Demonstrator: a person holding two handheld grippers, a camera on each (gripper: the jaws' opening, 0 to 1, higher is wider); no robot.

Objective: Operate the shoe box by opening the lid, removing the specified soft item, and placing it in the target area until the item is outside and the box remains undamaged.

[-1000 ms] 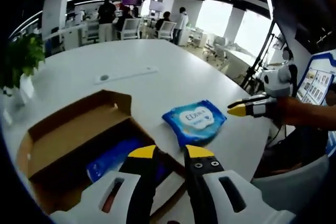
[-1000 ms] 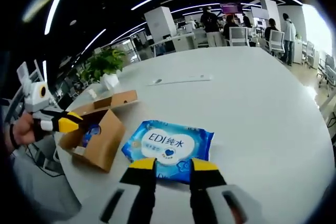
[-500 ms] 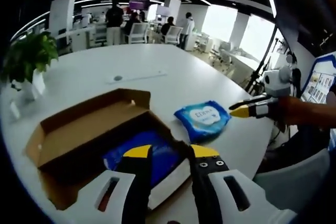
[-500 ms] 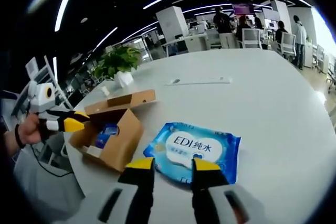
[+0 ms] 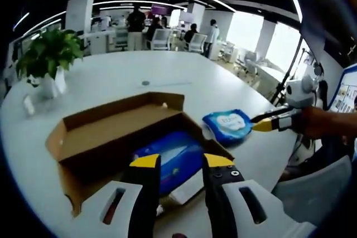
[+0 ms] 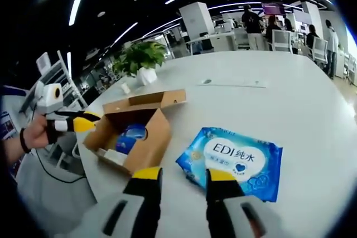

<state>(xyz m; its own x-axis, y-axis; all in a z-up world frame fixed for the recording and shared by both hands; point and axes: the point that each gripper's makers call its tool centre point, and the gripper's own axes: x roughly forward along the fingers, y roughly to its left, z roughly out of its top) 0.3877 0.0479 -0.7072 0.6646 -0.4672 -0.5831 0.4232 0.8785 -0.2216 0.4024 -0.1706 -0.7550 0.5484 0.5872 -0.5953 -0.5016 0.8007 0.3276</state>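
Since the picture of a second ago, the left tool (image 5: 180, 161) has been brought nearer to the open cardboard shoe box (image 5: 114, 132), so the box looks bigger and sits more in the middle of the left gripper view. The potted plant (image 5: 48, 59) has come further into that view too. In the right gripper view, the wet wipes pack (image 6: 234, 159) is now seen to the right of the right tool (image 6: 182, 174), not straight ahead of it as before.

The wet wipes pack (image 5: 230, 125) lies flat on the white desk (image 5: 111, 82), outside the box and just beside it, near the desk's edge.

In the left gripper view, a second blue pack (image 5: 167, 157) is seen lying inside the box, and the right tool (image 5: 262, 125) is seen at the far edge of the wipes pack. In the right gripper view, the big letters "EDI" can be read on the pack, and the left tool (image 6: 89, 122) is seen close to the box's (image 6: 136, 137) end.

Both tools are held a little apart with nothing gripped between the jaws.
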